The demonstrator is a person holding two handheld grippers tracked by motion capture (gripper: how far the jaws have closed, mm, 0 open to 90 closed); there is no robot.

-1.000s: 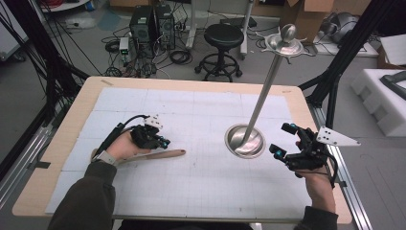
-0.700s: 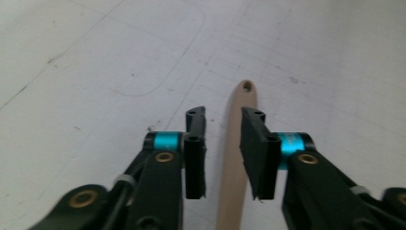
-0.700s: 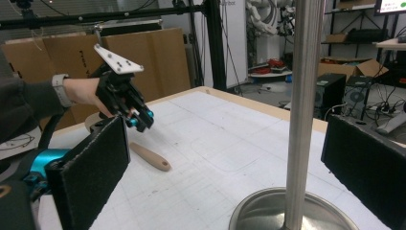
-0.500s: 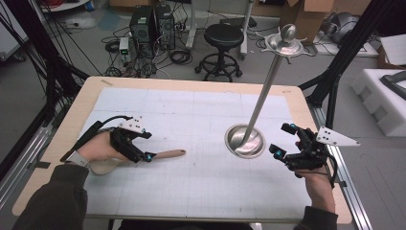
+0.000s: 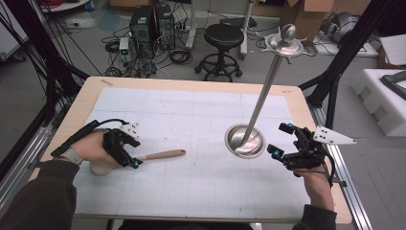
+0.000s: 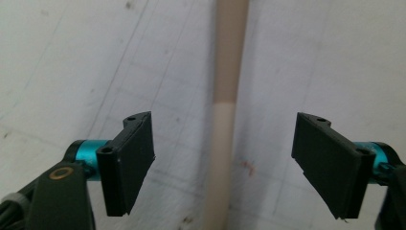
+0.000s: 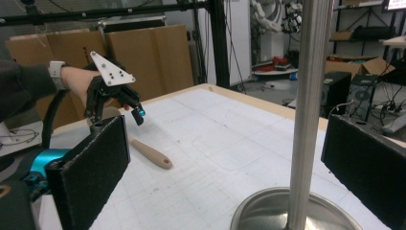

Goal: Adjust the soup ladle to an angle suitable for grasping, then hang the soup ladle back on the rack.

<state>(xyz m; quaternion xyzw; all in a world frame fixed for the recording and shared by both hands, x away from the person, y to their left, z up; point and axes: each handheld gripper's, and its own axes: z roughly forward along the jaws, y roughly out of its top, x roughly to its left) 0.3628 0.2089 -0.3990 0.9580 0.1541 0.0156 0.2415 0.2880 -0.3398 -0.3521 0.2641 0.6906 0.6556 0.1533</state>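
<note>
The wooden spatula [image 5: 152, 156], left of centre in the high view, has a smooth, matt, pale handle. The stand [image 5: 261, 103], right of centre, is polished metal, its pole and dished base glossy and reflective. The table [image 5: 306, 115] shows a light wood rim around a matt white gridded sheet [image 5: 191, 120]. The right gripper [image 7: 230, 158] carries rough, matt black pads at the frame's lower corners; the left gripper [image 6: 225, 158] has smooth black plastic jaws.

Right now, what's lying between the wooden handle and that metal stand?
Nothing: in the high view, only bare white mat separates the wooden handle from the metal stand.
</note>
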